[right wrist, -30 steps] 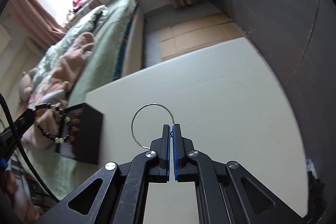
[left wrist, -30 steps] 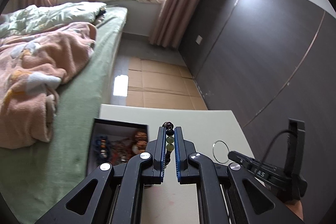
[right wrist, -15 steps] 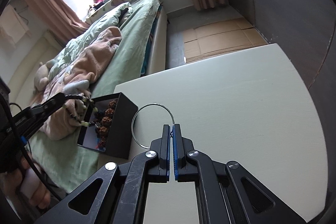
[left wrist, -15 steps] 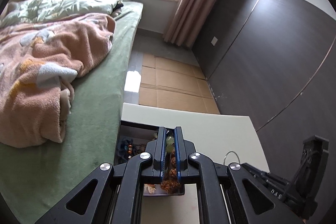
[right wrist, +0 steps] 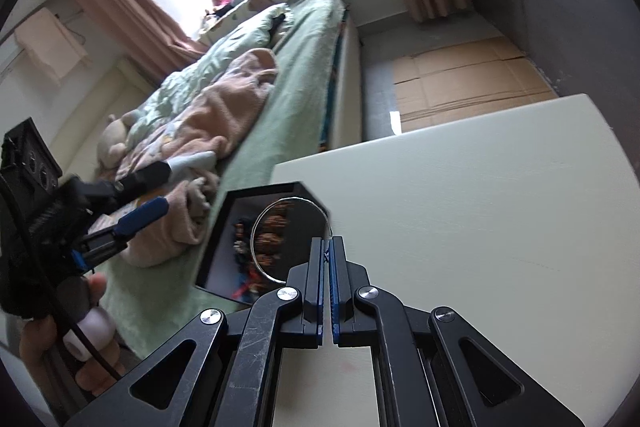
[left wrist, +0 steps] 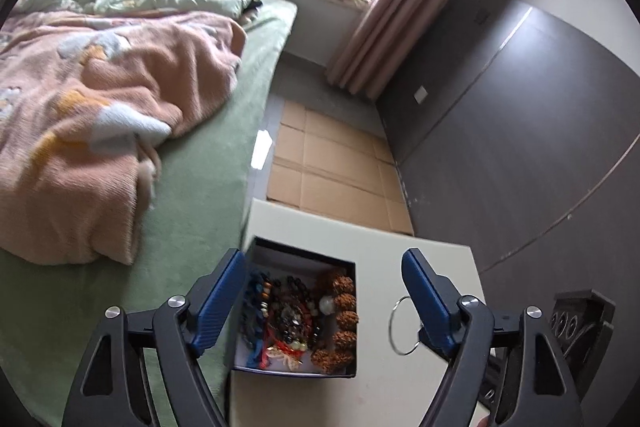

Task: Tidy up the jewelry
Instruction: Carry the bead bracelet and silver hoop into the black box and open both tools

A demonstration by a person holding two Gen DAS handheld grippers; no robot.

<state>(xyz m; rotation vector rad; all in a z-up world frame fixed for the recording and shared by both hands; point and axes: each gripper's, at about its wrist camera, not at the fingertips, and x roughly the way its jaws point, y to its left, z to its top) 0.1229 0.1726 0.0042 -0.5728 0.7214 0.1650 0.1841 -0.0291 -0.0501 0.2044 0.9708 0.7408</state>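
Note:
A black open box (left wrist: pixel 304 255) stands at the left edge of the white table (left wrist: pixel 380 399), holding several bead bracelets (left wrist: pixel 340 311). My left gripper (left wrist: pixel 324 254) hangs above the box, its jaws opening wide, with nothing between them. In the right wrist view, my right gripper (right wrist: pixel 328 241) is shut on a thin silver bangle (right wrist: pixel 292 199), held just above the box (right wrist: pixel 264 191) at its right rim. The bangle (left wrist: pixel 390 325) also shows in the left wrist view, beside the box. The left gripper (right wrist: pixel 152 193) appears at the left of the right wrist view.
A bed (left wrist: pixel 208 187) with green sheet and pink blanket (left wrist: pixel 100 115) runs along the table's left side. Cardboard (left wrist: pixel 332 171) covers the floor beyond the table. A dark panelled wall (left wrist: pixel 520 131) stands on the right. A person's hand (right wrist: pixel 80 347) holds the left gripper.
The left gripper moved over the box and opened, letting go of the bead bracelet, which is no longer between its fingers. The right gripper carried the bangle left to the box.

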